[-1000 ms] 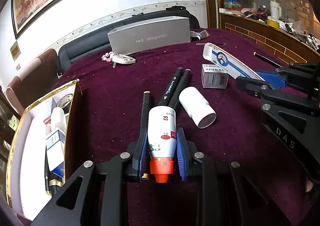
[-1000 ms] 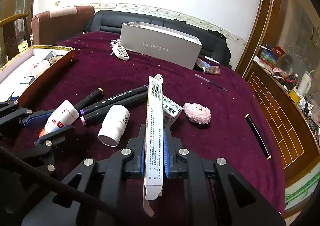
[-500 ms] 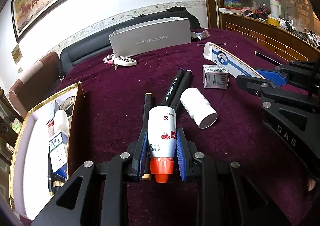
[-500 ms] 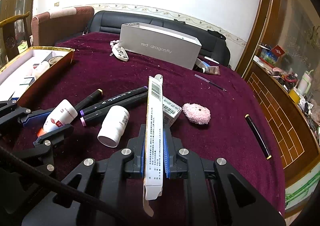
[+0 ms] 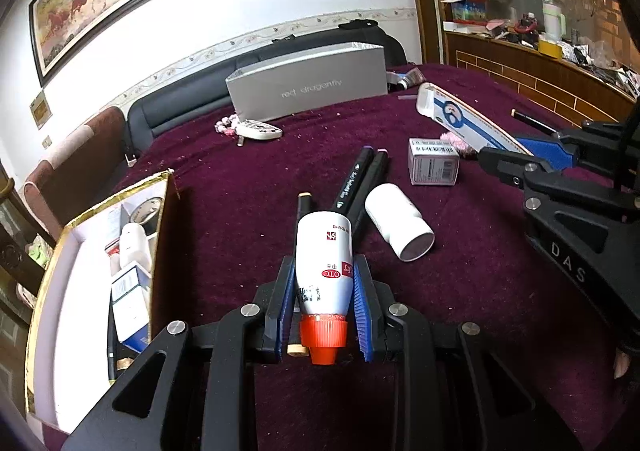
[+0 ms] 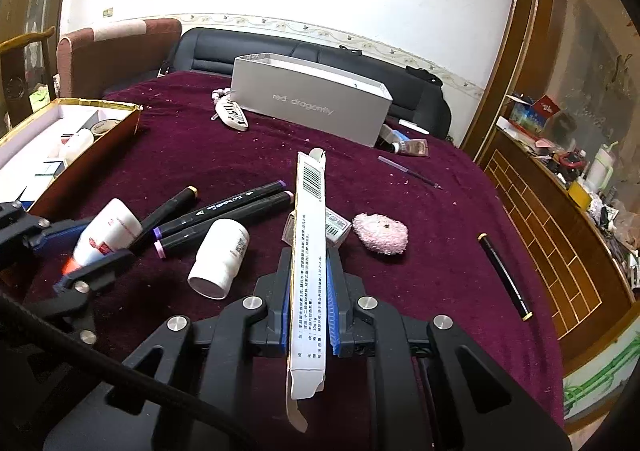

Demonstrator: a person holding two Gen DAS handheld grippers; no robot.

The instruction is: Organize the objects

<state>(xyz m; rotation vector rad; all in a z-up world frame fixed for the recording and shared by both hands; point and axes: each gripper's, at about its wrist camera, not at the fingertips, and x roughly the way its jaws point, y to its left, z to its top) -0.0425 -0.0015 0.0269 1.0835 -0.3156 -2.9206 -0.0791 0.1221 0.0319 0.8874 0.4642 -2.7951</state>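
Observation:
My left gripper (image 5: 323,287) is shut on a white bottle with an orange cap (image 5: 324,267), held above the maroon cloth; it also shows in the right wrist view (image 6: 105,236). My right gripper (image 6: 307,291) is shut on a long white carton (image 6: 310,251), seen from the left wrist view as a blue-striped carton (image 5: 460,121). On the cloth lie two black markers (image 6: 224,211), a black pen with a gold tip (image 6: 170,205), a white jar on its side (image 6: 220,257), a small barcode box (image 5: 434,167) and a pink fluffy pad (image 6: 382,233).
A gold-rimmed open box (image 5: 158,235) holding several items stands at the left. A grey "red dragonfly" box (image 6: 312,107) is at the back, with a white key fob (image 6: 232,116) beside it. A black pen (image 6: 504,277) lies at the right near the table edge.
My left gripper has lifted and tilted slightly with the bottle, and the view has shifted a little right. The right gripper and its carton have barely moved.

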